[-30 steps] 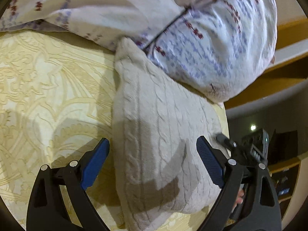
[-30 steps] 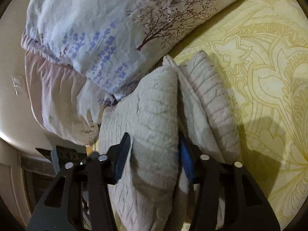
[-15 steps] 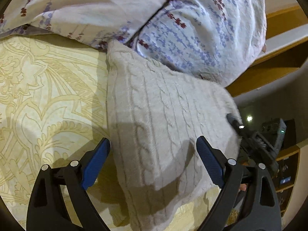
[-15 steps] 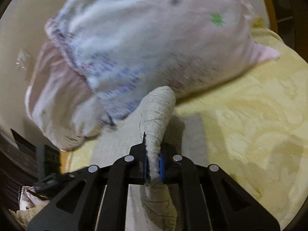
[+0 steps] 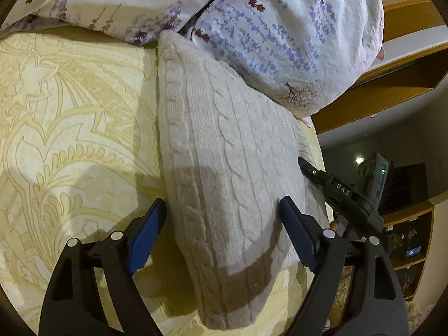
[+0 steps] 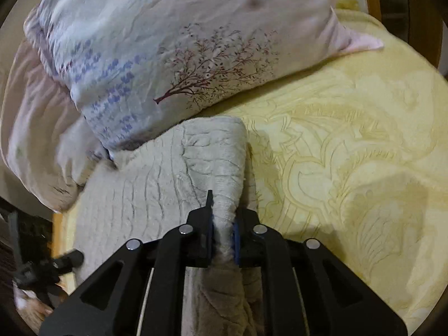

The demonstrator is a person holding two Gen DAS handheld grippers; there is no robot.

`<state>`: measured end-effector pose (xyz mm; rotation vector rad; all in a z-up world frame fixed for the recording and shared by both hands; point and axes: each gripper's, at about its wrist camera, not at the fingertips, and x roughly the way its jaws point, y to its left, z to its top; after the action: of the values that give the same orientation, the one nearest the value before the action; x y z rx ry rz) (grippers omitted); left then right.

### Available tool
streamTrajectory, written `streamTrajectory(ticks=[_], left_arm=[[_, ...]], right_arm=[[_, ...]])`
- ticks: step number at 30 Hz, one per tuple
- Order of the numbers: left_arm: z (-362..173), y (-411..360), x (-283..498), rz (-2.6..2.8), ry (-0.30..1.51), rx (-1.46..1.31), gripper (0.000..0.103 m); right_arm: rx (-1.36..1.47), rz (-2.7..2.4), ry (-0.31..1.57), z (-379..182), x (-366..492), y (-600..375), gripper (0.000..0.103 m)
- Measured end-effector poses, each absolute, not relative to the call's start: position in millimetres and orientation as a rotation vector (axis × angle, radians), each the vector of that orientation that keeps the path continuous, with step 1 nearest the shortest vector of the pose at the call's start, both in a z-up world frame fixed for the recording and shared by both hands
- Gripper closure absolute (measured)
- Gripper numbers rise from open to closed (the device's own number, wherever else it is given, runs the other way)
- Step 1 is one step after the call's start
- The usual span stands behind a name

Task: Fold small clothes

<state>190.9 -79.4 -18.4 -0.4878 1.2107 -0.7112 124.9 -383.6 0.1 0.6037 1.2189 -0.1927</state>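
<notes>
A cream cable-knit garment (image 5: 224, 151) lies folded on the yellow patterned bedspread (image 5: 70, 128), its far end against a floral pillow (image 5: 280, 22). My left gripper (image 5: 221, 235) is open, its blue pads straddling the garment's near part without pinching it. My right gripper (image 6: 222, 238) is shut on a raised fold of the same knit (image 6: 212, 162), which it holds up over the rest of the garment. The right gripper also shows at the right edge of the left wrist view (image 5: 336, 193).
Floral pillows (image 6: 168, 50) lie along the far side of the bed. A wooden headboard and shelf (image 5: 392, 84) stand at the right, with a dark room and shelving (image 5: 406, 246) beyond the bed's edge. Bedspread (image 6: 350, 154) extends to the right of the garment.
My right gripper closed on a fold of the knit and lifted it, then carried it over the garment. My left gripper stayed open and shifted slightly along the garment.
</notes>
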Motion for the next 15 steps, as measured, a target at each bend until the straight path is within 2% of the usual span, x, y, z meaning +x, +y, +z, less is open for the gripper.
streamTrajectory(ticks=[2, 4, 15], left_arm=[[-16.3, -78.2, 187.6, -0.713, 1.205, -0.492, 0.020], [-15.4, -76.1, 185.0, -0.714, 1.205, -0.499, 0.021], [-21.3, -78.5, 168.8, -0.713, 1.242, -0.496, 0.023]], right_arm=[[0.630, -0.189, 1.202, 10.4, 120.6, -388.7, 0.074], [0.658, -0.164, 1.192, 20.6, 111.2, -392.9, 0.070], [0.710, -0.056, 1.209, 36.5, 47.7, -371.1, 0.069]])
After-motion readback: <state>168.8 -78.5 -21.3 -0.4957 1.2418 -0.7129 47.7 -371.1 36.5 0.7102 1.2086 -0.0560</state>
